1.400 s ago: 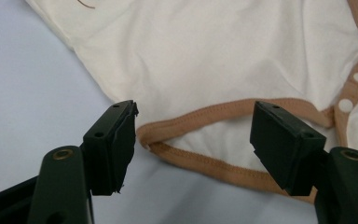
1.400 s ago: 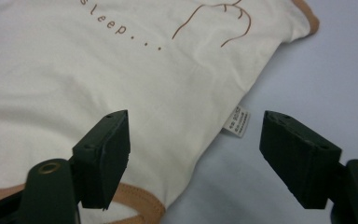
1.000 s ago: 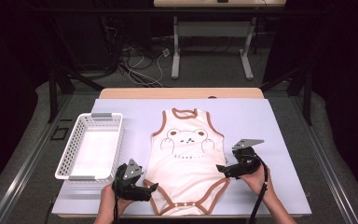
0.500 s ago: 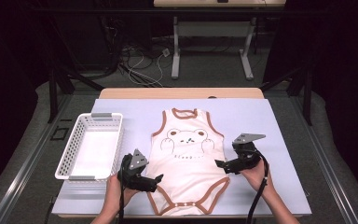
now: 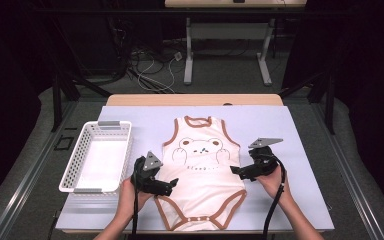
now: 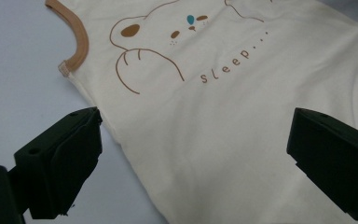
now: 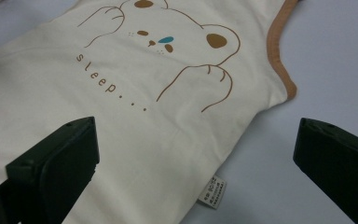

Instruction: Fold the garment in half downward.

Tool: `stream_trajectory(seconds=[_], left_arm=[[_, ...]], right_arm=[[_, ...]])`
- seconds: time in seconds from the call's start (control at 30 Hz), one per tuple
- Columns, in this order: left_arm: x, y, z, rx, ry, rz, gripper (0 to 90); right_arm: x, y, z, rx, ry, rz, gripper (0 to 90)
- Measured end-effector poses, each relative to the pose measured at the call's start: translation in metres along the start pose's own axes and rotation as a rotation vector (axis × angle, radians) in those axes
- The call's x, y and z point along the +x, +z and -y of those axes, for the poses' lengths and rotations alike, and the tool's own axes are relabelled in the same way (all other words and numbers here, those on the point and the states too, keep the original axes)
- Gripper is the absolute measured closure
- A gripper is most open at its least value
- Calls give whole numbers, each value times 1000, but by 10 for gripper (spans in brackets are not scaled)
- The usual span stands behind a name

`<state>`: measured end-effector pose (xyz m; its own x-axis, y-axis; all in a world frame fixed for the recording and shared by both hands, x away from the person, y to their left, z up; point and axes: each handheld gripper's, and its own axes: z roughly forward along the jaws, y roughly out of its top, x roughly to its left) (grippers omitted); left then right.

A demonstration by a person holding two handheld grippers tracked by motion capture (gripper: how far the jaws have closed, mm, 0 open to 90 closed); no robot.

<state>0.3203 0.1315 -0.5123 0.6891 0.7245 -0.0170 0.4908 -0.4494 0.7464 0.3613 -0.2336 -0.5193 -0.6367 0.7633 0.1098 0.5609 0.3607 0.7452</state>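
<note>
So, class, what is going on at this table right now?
A person holds a gripper in each hand over a cream baby bodysuit with a bear print, laid flat on a pale mat. The left gripper is at the garment's left edge and its jaws have just been opening, with no cloth pinched between them. The right gripper is at the right edge, jaws wide open, near the side tag. Neither one grips the cloth. A white basket stands to the left.
</note>
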Motion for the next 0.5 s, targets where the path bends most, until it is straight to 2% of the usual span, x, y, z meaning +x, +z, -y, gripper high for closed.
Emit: stream_trajectory(seconds=[0.1,0.2,0.27,0.5], left_arm=[[5,4,-7,-1,-9,-11,36],[12,9,-13,-13,-36,-21,40],[16,12,-17,-14,-44,-41,43],[31,25,-25,-21,-97,-91,66]], right_arm=[[0,4,-4,5,-4,9,4],[0,7,-8,-2,3,20,21],[-1,9,-9,-10,3,29,35],[-10,17,-15,-47,64,67,154]])
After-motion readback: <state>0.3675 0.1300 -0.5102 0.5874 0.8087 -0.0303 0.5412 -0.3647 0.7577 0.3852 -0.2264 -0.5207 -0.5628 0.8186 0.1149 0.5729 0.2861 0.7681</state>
